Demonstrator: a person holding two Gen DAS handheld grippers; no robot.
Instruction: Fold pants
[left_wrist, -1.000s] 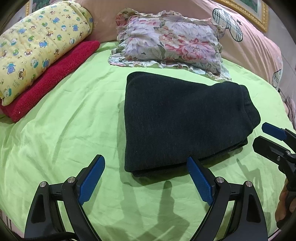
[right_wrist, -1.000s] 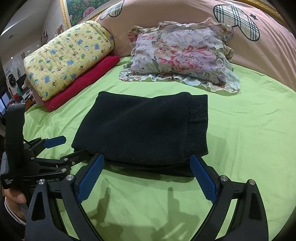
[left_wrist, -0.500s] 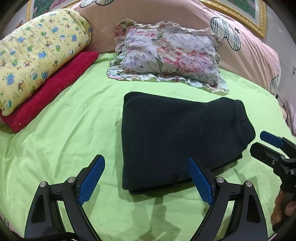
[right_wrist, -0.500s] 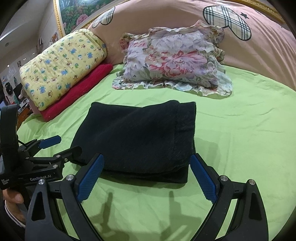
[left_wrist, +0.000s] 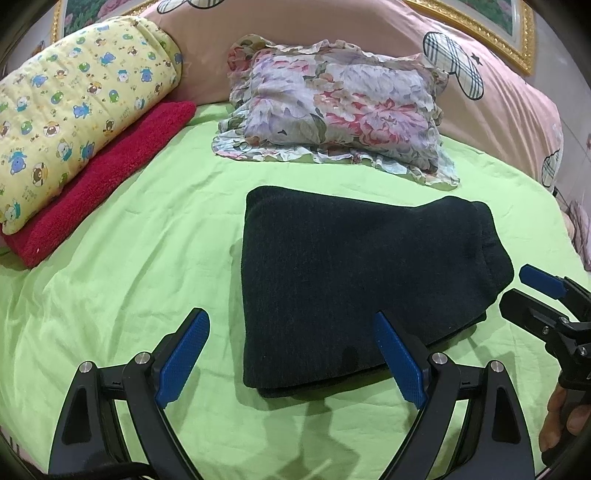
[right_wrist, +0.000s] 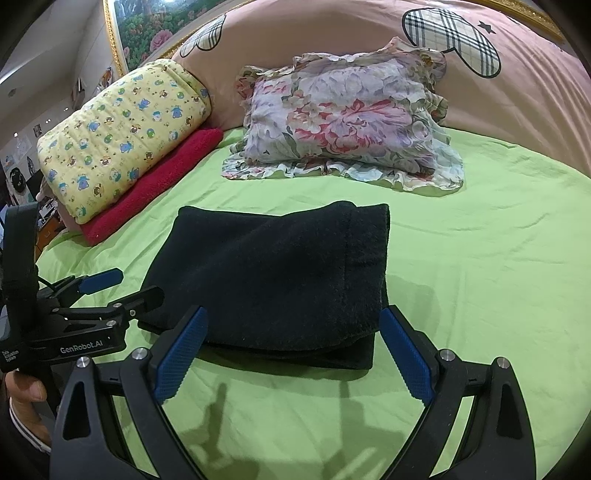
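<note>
Dark folded pants (left_wrist: 354, 280) lie flat on the green sheet (left_wrist: 129, 258), a compact rectangle with the cuff end at the right. My left gripper (left_wrist: 290, 315) hovers over their near edge, wide open, with nothing pressed between its blue pads (left_wrist: 183, 354). The right gripper (left_wrist: 517, 286) shows at the right edge of this view, beside the cuff end. In the right wrist view the pants (right_wrist: 280, 273) fill the middle. My right gripper (right_wrist: 293, 312) stands open over their near edge and grips nothing. The left gripper (right_wrist: 138, 284) sits open by the pants' left corner.
A floral pillow (left_wrist: 332, 110) lies behind the pants. A yellow printed quilt (left_wrist: 74, 122) rests on a red blanket (left_wrist: 103, 184) at the far left. A pink cover (right_wrist: 517, 110) rises at the back. A hand (left_wrist: 557, 424) holds the right gripper's handle.
The pants sit slightly lower in both views than a second ago. Both grippers stay open, and the pants keep the same shape.
</note>
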